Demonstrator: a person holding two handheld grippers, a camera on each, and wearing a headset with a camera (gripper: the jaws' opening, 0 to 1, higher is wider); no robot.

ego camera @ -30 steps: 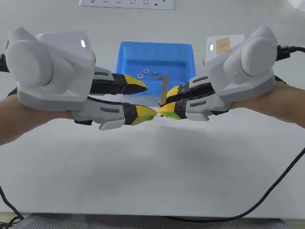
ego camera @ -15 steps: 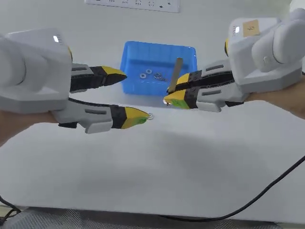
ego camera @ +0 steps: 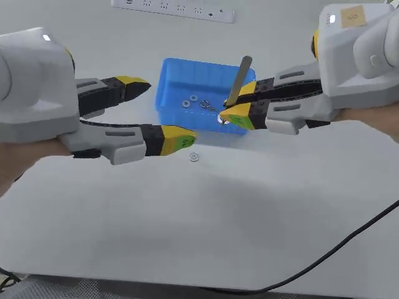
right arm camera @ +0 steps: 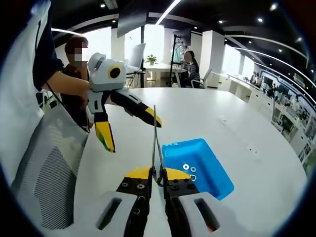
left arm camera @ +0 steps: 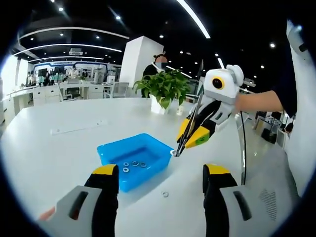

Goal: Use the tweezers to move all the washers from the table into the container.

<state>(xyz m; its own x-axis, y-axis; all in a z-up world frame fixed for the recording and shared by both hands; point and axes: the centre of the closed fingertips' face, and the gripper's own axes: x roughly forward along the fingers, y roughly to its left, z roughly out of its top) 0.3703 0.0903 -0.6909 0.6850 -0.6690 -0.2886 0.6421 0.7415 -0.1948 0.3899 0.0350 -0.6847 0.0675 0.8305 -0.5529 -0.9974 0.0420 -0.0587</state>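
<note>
Gaping wide, the left gripper (ego camera: pixel 161 112) grasps nothing, its jaws parted above the table (ego camera: pixel 218 218). One washer (ego camera: pixel 194 157) lies on the table just beside its lower jaw tip. Behind it, the blue container (ego camera: pixel 187 65) holds several washers (ego camera: pixel 194 99). The right gripper (ego camera: pixel 240 106) is clenched on the tweezers (ego camera: pixel 243 68), whose tip hangs at the container's near right corner, seemingly pinching another washer.

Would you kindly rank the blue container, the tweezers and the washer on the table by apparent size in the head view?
1. blue container, largest
2. tweezers, visible part only
3. washer, clearly smallest
</note>
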